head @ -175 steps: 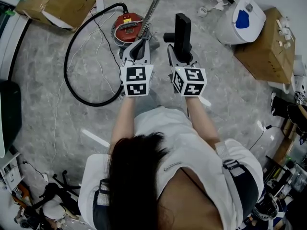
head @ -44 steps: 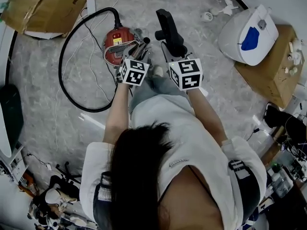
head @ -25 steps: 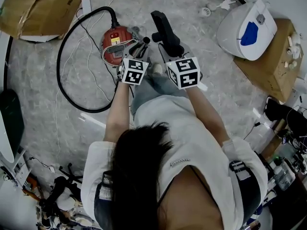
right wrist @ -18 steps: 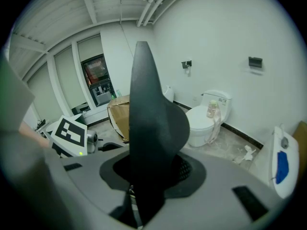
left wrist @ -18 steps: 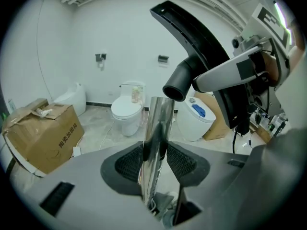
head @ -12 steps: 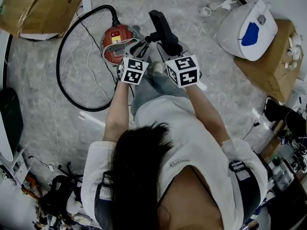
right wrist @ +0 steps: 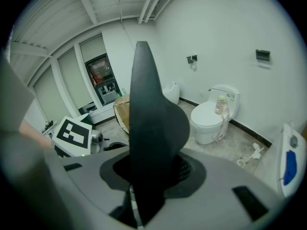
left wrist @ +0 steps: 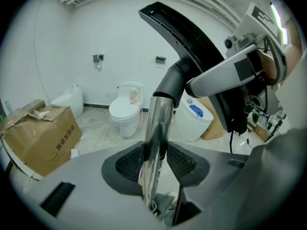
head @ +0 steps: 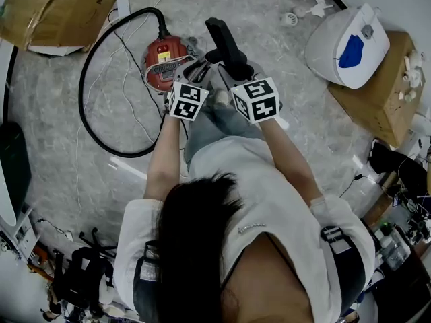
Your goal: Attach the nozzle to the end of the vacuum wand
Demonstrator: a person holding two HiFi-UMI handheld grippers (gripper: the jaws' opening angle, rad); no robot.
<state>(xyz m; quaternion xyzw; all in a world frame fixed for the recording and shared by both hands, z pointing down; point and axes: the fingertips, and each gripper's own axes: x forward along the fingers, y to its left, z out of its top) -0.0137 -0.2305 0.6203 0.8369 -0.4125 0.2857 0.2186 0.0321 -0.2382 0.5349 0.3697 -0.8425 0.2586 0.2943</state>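
Note:
My left gripper [left wrist: 156,158] is shut on the shiny metal vacuum wand [left wrist: 156,138], which rises upright between its pads. At the wand's top end sits the round neck of the black nozzle [left wrist: 184,42], touching it; how far it is pushed on I cannot tell. That flat, tapering nozzle [right wrist: 149,119] stands in my right gripper [right wrist: 151,169], whose pads are shut on it. In the head view the left gripper [head: 195,73] and right gripper [head: 239,69] are close together over the floor, with the nozzle [head: 225,44] leaning left to the wand [head: 200,64].
The red vacuum body [head: 163,59] lies on the floor beyond my left gripper, its black hose [head: 94,120] looping left. Cardboard boxes [head: 60,5] [head: 384,79] stand at far left and right. A white toilet [left wrist: 125,115] and a white-and-blue seat unit [head: 347,39] stand nearby.
Since several seconds ago both grippers have come closer and the nozzle has tilted left onto the wand's end. Over the last second the nozzle shifted only slightly left.

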